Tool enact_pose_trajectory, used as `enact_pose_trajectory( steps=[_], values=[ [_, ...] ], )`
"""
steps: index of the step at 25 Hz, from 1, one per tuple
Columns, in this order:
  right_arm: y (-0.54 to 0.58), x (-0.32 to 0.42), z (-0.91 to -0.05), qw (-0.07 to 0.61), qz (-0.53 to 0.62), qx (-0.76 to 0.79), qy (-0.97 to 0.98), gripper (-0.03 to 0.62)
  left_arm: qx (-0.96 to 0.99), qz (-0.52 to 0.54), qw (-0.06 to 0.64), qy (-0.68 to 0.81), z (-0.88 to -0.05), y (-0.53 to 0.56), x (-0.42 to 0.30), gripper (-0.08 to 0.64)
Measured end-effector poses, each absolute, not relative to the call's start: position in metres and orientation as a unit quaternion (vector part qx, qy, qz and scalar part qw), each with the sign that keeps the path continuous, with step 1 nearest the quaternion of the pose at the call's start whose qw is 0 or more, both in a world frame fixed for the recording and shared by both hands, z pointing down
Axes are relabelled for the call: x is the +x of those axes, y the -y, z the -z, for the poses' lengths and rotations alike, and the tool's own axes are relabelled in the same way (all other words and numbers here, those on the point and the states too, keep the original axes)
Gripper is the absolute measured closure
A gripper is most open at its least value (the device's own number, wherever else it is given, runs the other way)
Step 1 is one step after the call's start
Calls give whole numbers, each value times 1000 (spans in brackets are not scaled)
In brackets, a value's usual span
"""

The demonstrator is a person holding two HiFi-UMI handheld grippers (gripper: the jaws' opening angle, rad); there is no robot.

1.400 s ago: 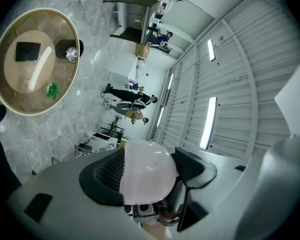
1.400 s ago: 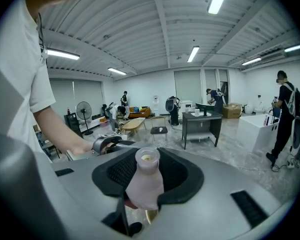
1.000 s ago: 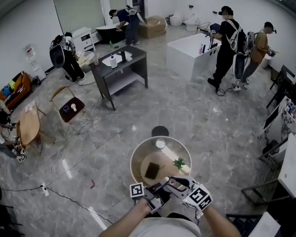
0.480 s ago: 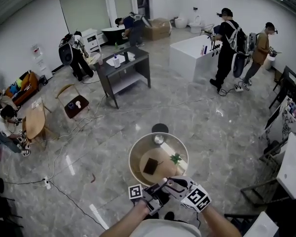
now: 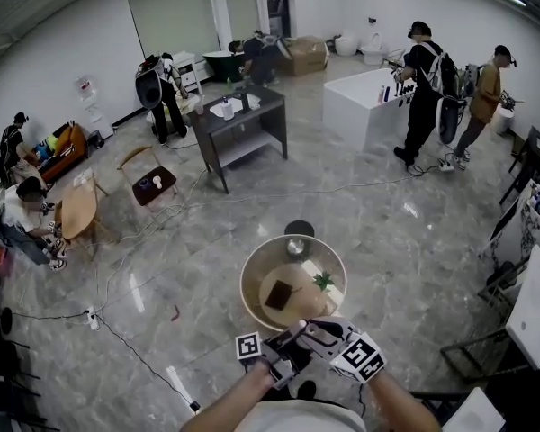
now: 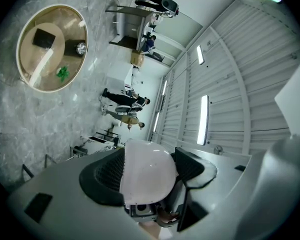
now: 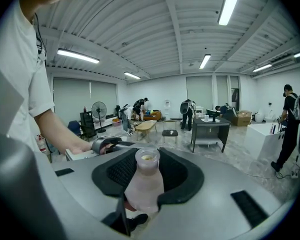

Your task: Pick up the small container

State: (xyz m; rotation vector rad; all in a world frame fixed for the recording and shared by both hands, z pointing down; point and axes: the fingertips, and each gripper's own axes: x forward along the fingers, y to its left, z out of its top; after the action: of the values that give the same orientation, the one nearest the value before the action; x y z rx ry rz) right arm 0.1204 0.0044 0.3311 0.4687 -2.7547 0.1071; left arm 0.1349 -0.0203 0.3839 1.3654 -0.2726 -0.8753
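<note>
My left gripper (image 6: 149, 165) is shut on a white domed piece (image 6: 146, 179) that fills the gap between its black pads. A small frosted bottle (image 7: 143, 186) with an open neck stands upright in my right gripper (image 7: 146, 174), which is shut on it. In the head view both grippers, left (image 5: 282, 361) and right (image 5: 319, 335), meet close together at the bottom centre, just short of a round table (image 5: 250, 288). On that table sit a small shiny container (image 5: 296, 247), a dark square item (image 5: 279, 294) on a tan board, and a green sprig (image 5: 324, 281).
A dark round stool (image 5: 299, 229) stands just beyond the table. Cables (image 5: 144, 349) run over the marble floor at the left. Further off are a dark desk (image 5: 243, 124), a white counter (image 5: 369, 106), small chairs (image 5: 148, 183) and several people.
The whole room has drifted rightward in the head view and the round table sits a little higher in it. Both grippers keep the same pose and the same hold.
</note>
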Motion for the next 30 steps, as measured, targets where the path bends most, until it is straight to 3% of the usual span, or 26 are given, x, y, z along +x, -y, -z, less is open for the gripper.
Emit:
enact_pose_trajectory(
  steps=[30],
  values=[
    [-18, 78, -306, 148, -30, 190, 970, 442, 623, 370, 682, 99, -358, 7, 93, 235]
  ],
)
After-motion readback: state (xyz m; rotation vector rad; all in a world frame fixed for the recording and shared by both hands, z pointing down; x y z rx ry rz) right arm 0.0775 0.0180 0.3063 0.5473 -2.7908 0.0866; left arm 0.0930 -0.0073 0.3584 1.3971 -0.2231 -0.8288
